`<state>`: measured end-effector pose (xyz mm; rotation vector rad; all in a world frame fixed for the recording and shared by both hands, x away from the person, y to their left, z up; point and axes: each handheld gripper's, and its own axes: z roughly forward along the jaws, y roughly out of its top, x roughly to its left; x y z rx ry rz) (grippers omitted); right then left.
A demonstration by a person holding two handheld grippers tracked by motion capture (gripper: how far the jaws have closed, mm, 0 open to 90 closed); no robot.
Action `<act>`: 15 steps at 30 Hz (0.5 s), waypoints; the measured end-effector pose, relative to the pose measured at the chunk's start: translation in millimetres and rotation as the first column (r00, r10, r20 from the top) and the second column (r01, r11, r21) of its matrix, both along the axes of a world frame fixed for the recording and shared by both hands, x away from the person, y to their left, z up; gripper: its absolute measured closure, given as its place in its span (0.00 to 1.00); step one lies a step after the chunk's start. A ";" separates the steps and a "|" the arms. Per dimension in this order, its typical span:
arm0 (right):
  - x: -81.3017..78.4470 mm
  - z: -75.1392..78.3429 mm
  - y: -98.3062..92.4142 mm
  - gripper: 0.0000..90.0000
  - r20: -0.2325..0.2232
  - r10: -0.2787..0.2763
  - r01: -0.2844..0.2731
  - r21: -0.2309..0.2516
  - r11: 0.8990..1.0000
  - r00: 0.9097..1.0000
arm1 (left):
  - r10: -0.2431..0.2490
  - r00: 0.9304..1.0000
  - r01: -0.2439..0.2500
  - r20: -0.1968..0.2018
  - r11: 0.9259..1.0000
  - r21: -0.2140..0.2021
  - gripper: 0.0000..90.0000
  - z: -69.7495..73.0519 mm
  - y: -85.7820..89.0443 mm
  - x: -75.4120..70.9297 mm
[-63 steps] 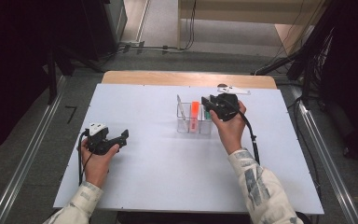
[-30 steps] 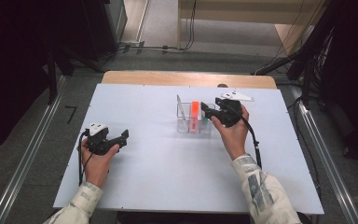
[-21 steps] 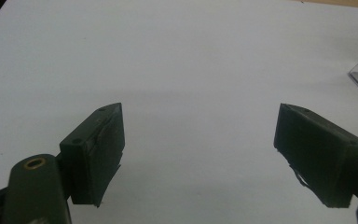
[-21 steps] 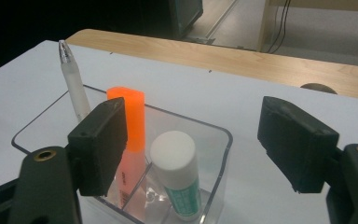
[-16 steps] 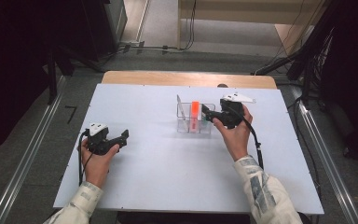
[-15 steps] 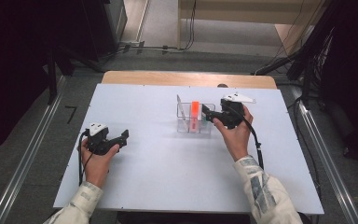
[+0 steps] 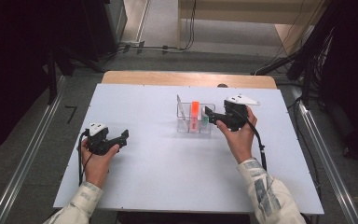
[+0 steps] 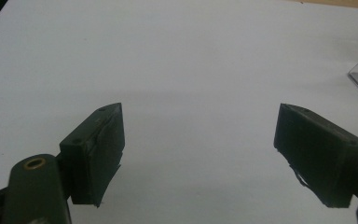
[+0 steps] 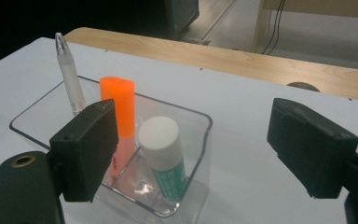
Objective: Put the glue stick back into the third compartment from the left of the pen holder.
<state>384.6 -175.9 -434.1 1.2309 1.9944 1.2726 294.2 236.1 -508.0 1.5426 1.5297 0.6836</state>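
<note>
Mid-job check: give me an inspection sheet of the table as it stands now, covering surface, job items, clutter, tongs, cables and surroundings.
Surface: white table top, bare in front of both hands.
Job's things: clear organizer holds an orange marker, a white-capped green tube and a clear pen, all upright.
Clutter: nothing seen.
Tongs: left tongs open over bare table; right tongs open beside the organizer after just opening, nothing between the jaws.
Cables: one trails from each of the tongs along the forearm; the right cable lies on the table.
Surroundings: wooden table edge behind, grey floor, cables on the floor beyond.
</note>
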 end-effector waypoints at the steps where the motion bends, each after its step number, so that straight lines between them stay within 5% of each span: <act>1: -0.9 -0.4 -1.4 0.17 -0.002 -0.001 0.001 -0.002 1.000 1.000 | 0.000 1.000 0.000 -0.001 1.000 0.000 0.19 0.0 0.0 0.0; 15: -15.3 -1.7 -21.7 0.17 0.003 -0.002 0.002 -0.013 1.000 1.000 | 0.000 1.000 -0.001 0.017 0.999 0.037 0.19 1.8 -2.6 -2.2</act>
